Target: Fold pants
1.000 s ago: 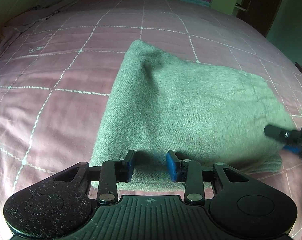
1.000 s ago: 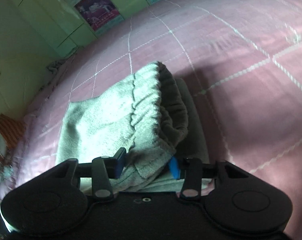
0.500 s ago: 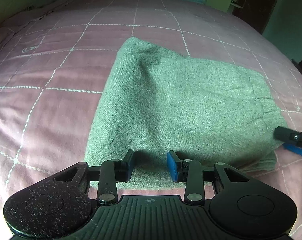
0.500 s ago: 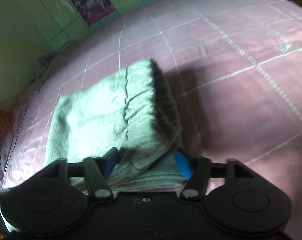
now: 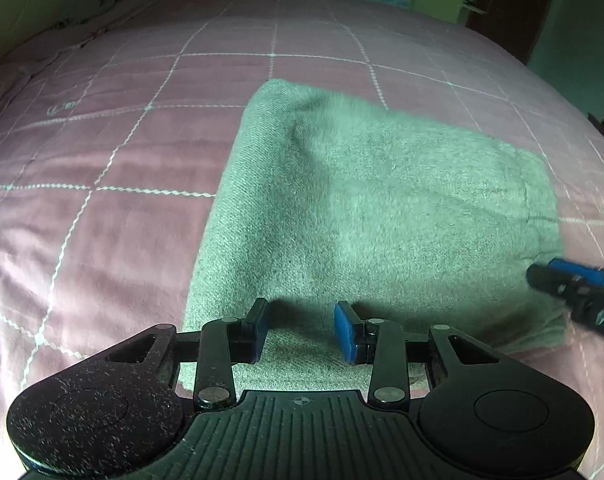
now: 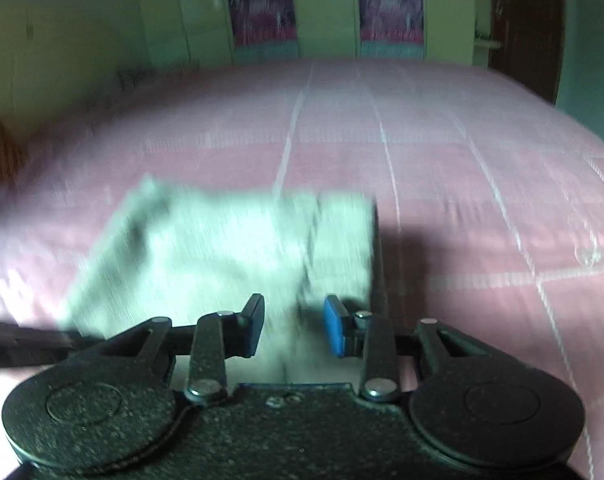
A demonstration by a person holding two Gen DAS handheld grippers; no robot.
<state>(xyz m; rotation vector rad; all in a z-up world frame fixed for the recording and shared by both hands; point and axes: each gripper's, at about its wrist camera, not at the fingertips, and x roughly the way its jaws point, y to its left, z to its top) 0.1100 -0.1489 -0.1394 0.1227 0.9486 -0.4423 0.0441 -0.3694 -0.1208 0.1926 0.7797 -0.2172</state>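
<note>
Pants (image 5: pixel 382 208), grey-green and folded into a thick rectangle, are lying on the pink checked bedspread (image 5: pixel 102 220), which carries a small stitched mark too faint to read. Left gripper (image 5: pixel 301 330) is hovering over their near edge, jaws apart and gripping nothing. Right gripper (image 6: pixel 292 330), jaws just closing, is also pinching nothing; the posters (image 6: pixel 262 12) behind are blurring past reading.
</note>
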